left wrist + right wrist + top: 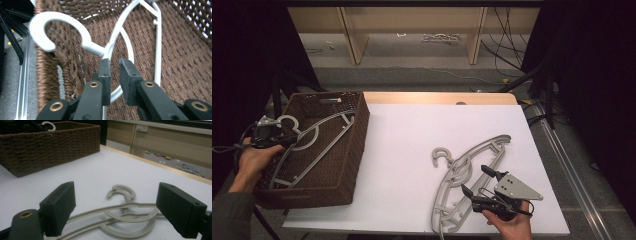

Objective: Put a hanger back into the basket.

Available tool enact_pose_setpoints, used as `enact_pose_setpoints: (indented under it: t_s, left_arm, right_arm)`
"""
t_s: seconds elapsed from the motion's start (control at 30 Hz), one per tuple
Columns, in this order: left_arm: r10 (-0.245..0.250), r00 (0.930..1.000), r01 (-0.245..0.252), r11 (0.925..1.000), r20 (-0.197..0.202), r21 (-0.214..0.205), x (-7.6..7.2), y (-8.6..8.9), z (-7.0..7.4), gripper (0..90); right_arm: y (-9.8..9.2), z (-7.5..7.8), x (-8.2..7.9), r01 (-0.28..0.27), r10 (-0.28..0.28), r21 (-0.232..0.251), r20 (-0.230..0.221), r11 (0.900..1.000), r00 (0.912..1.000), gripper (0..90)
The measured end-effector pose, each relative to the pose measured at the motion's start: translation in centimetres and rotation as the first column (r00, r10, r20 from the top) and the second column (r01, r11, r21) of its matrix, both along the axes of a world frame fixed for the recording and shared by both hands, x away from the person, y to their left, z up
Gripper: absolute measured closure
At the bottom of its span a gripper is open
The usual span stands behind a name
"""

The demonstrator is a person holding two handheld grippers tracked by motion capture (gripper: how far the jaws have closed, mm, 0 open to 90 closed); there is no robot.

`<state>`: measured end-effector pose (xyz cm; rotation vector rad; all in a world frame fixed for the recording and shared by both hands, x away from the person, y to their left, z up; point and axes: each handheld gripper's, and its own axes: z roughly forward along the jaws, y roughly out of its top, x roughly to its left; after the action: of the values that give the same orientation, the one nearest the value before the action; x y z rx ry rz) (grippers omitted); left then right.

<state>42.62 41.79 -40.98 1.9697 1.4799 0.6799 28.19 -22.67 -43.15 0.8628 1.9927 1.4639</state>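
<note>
White table [412, 150] first, and the brown wicker basket [343, 165] sits on its left end, hanging a little past the edge; everything else is placed off that basket. Inside the basket lies a pale hanger [319, 137], slanting from the near left corner up toward the far right wall, its hook [53, 23] up over the basket's left rim. Well to the right of the basket, out on the open tabletop, two more grey hangers [464, 175] lie stacked flat, hooks pointing back toward the basket. Now the left gripper [272, 135], right at the basket's left rim: in the left gripper view its jaws are nearly together, a narrow gap between them, sitting by the neck of the basket hanger just below the hook. The loop of the hanger runs behind the pads; whether they actually pinch it, I cannot tell. The right gripper [484, 179] is far right of the basket, low over the stacked hangers, jaws spread wide apart, nothing between the pads, hangers lying on the table beneath them.
</note>
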Motion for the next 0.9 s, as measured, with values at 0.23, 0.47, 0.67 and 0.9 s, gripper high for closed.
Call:
enact_pose_setpoints:
  t_s: [0.23,0.47,0.67,0.9]
  left_arm:
    - [-0.016,0.998,0.019,0.9983,0.061,-0.055,-1.4,-0.8,2.1,62.5]
    - [0.015,0.9892,0.008,0.9873,0.146,-0.158,-2.9,-2.7,4.5,44.3]
    - [-0.013,0.9758,0.067,0.9676,0.218,-0.243,-4.6,-5.4,6.1,36.5]
    - [-0.079,0.9531,0.169,0.9399,0.292,-0.296,-5.6,-9.1,7.6,32.7]
  right_arm:
    - [0.0,0.0,0.0,-0.001,0.001,0.001,-0.003,1.0,1.0,17.0]
    - [-0.1,0.0,0.1,0.005,-0.005,-0.01,0.029,0.9999,0.9996,17.0]
    - [-0.1,0.1,0.1,0.012,-0.012,-0.015,0.025,0.9998,0.9996,17.0]
    - [-0.1,0.1,-0.1,0.013,-0.013,-0.009,0.008,0.9999,0.9999,16.9]
